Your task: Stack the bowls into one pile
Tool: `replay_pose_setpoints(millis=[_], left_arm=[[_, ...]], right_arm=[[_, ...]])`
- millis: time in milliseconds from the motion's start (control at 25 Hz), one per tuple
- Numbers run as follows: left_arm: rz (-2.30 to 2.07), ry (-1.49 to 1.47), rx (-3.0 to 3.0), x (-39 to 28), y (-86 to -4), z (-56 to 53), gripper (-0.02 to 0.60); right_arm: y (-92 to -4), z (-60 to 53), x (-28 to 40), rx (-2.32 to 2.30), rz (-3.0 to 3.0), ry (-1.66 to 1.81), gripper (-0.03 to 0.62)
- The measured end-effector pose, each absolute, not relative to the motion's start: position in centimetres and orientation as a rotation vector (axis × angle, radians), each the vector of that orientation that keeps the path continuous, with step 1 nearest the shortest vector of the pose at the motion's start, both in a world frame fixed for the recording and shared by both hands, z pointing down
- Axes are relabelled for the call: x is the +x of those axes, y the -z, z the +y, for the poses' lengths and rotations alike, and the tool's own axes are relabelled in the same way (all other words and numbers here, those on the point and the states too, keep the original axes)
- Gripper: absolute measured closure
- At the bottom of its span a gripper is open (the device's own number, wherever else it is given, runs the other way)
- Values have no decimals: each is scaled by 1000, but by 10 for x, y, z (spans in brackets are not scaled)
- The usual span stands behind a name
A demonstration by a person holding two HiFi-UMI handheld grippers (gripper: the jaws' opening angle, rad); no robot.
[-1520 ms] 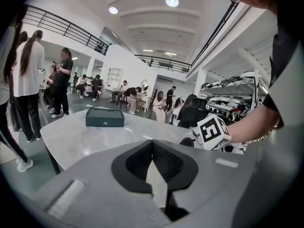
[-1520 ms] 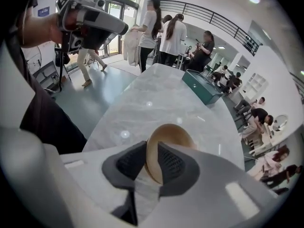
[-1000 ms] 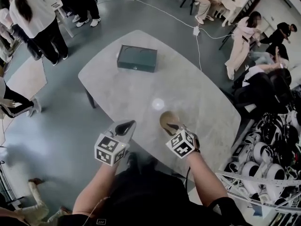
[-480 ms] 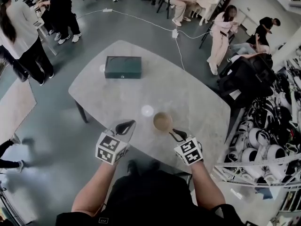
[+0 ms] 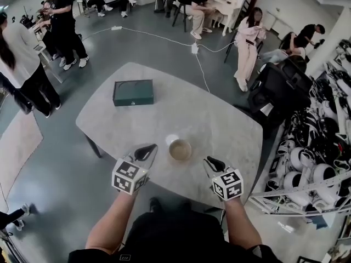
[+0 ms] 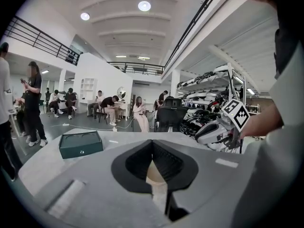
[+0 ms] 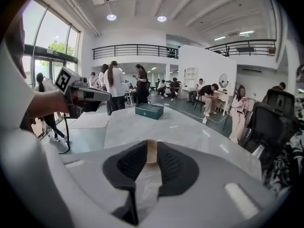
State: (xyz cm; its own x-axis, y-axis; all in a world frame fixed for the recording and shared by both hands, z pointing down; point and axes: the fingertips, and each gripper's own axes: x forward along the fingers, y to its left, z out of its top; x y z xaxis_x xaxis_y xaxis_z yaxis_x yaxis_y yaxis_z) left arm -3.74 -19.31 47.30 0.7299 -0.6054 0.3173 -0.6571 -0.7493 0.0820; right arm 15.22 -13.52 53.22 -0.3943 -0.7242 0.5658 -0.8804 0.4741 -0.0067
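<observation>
Head view. We list a grey table [image 5: 219, 119] with a green box [image 5: 133, 92] at its far left part. A tan bowl [image 5: 180, 149] sits near the table's near edge. We cannot tell how many bowls are nested in it. The left gripper [image 5: 146, 151] is just left of the bowl and the right gripper [image 5: 211, 162] just right of it. Neither touches the bowl.

Left gripper view. The left gripper [image 6: 152, 144] has its jaw tips together, with nothing held. The bowl [image 6: 154, 173] shows behind the pads. The green box [image 6: 80, 144] lies to the left.

Right gripper view. The right gripper [image 7: 151, 143] has its jaws a narrow slit apart. They have just been closing, and nothing sits between the pads. The bowl [image 7: 152, 152] shows through the slit, out on the table, with the green box [image 7: 149, 110] farther off.
</observation>
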Motion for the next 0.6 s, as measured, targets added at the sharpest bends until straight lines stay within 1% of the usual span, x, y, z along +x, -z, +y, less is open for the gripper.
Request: replay_pose_setpoints(millis=[40, 320, 600], left_arm=[[-1024, -400, 2741, -33, -469, -196, 571], [-1122, -365, 2728, -8, -448, -201, 572], [-1122, -382, 2774, 13, -427, -202, 572]], right_arm=[[-526, -136, 159, 1342, -2248, -426, 525], [-480, -142, 198, 1393, -2401, -438, 588], [-432, -146, 219, 1400, -2540, -384, 590]])
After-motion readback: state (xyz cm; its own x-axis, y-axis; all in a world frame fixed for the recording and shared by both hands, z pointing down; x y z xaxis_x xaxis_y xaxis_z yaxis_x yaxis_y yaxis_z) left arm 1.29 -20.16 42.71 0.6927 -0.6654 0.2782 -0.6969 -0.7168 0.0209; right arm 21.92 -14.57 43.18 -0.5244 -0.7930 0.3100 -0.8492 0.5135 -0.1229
